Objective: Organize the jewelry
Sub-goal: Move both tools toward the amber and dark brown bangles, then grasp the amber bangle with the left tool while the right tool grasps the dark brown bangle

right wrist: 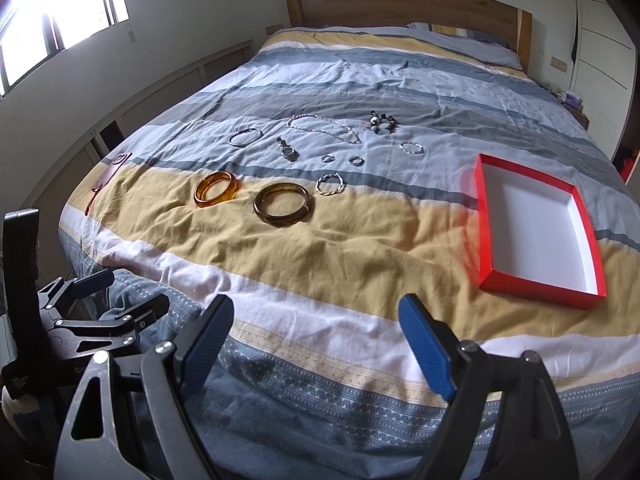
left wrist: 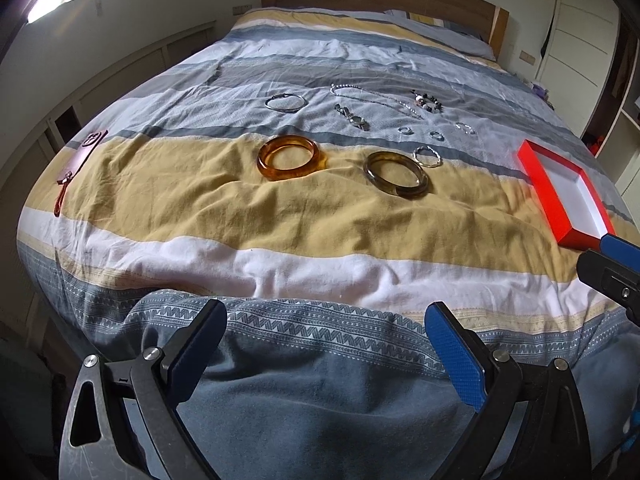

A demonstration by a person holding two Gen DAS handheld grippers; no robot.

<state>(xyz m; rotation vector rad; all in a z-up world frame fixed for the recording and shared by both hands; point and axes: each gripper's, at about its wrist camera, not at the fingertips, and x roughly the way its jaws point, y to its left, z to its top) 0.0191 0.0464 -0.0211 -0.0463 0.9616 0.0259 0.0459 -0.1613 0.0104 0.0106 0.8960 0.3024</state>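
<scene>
Jewelry lies on the striped bedspread: an amber bangle (left wrist: 291, 157) (right wrist: 216, 189), a dark olive bangle (left wrist: 397, 174) (right wrist: 282, 204), a twisted silver bracelet (left wrist: 427, 156) (right wrist: 330, 183), a thin silver bangle (left wrist: 285, 102) (right wrist: 245, 136), a watch (left wrist: 352, 117) (right wrist: 287, 150), a chain necklace (left wrist: 372, 96) (right wrist: 324, 126), a beaded bracelet (left wrist: 427, 102) (right wrist: 380, 123) and small rings (left wrist: 437, 135) (right wrist: 355, 160). An empty red box (left wrist: 558, 196) (right wrist: 536, 222) sits at the right. My left gripper (left wrist: 326, 344) and right gripper (right wrist: 316, 340) are open and empty above the bed's near edge.
A reddish-brown leather strap (left wrist: 80, 164) (right wrist: 106, 178) lies at the bed's left edge. A wooden headboard (left wrist: 380, 0) and pillow (right wrist: 460, 36) are at the far end. Wall cabinets run along the left, a wardrobe (left wrist: 580, 40) stands at the right.
</scene>
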